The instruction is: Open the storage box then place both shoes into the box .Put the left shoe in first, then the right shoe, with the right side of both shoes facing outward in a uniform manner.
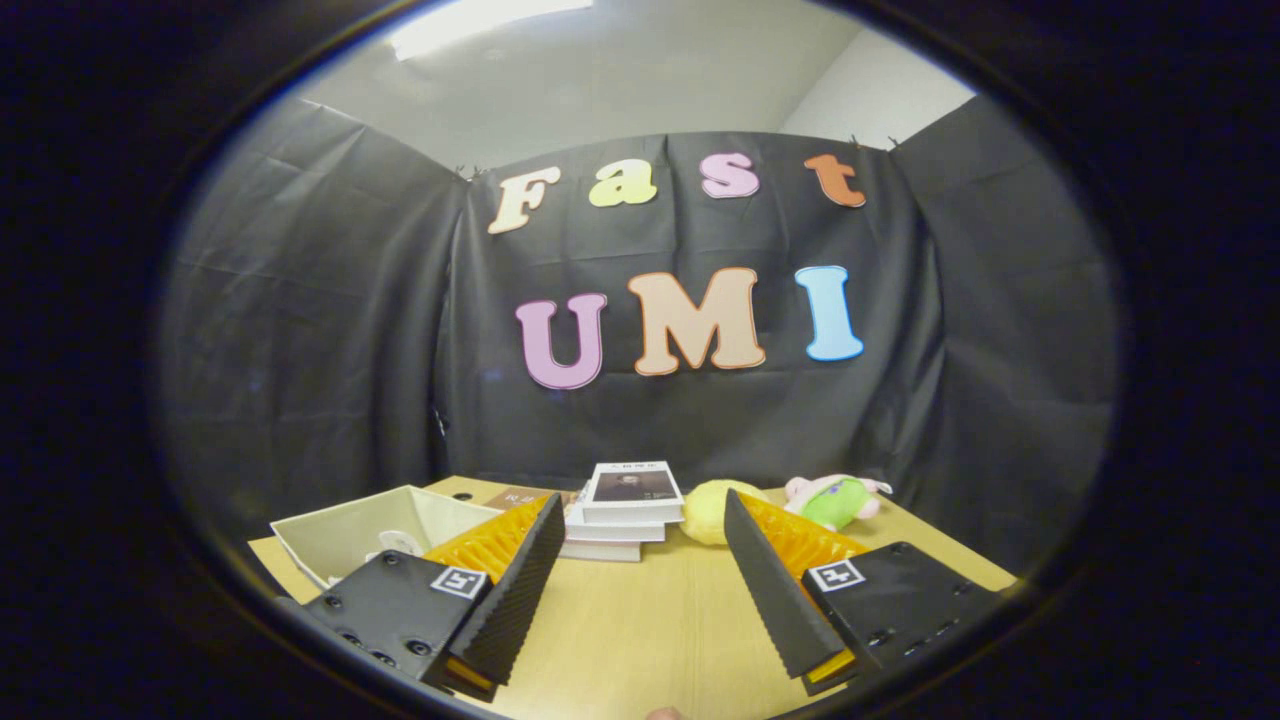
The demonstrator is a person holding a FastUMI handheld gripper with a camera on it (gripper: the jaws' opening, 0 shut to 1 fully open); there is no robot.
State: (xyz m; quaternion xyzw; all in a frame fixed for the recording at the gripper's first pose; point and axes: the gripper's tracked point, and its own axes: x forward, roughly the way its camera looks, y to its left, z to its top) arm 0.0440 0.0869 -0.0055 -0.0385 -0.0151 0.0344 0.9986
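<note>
**A:** Biggest first: what takes up the scene?

**B:** Black cloth walls close the booth on three sides, under a pale ceiling with a lit panel. Below them runs a light wooden table (640,620), its bare top stretching between the gripper's fingers.

**A:** And the container?

**B:** A cream open-topped storage box (350,535) sits on the table beyond the left finger, partly hidden behind it. Its far inner wall and floor show pale; something small and pale lies low inside near the finger, too hidden to name. No shoe can be made out in the part that shows.

**A:** Where does the box lie against the claw?

**B:** Off to the left of it, not between the fingers. The left finger's body overlaps the box's near corner in this view; whether they touch cannot be told.

**A:** What else stands on the table?

**B:** A stack of books (622,510) straight ahead, beyond the fingertips, a photo cover on top. Just right of it lies a yellow plush toy (712,510), partly behind the right finger, and farther right a pink-and-green plush toy (838,500) near the back cloth.

**A:** And the claw itself?

**B:** The gripper (640,515) stands spread wide, its two ridged fingers (520,590) well apart, holding nothing and pressing on nothing, with bare tabletop in the gap. Each finger mount carries a small square marker.
</note>
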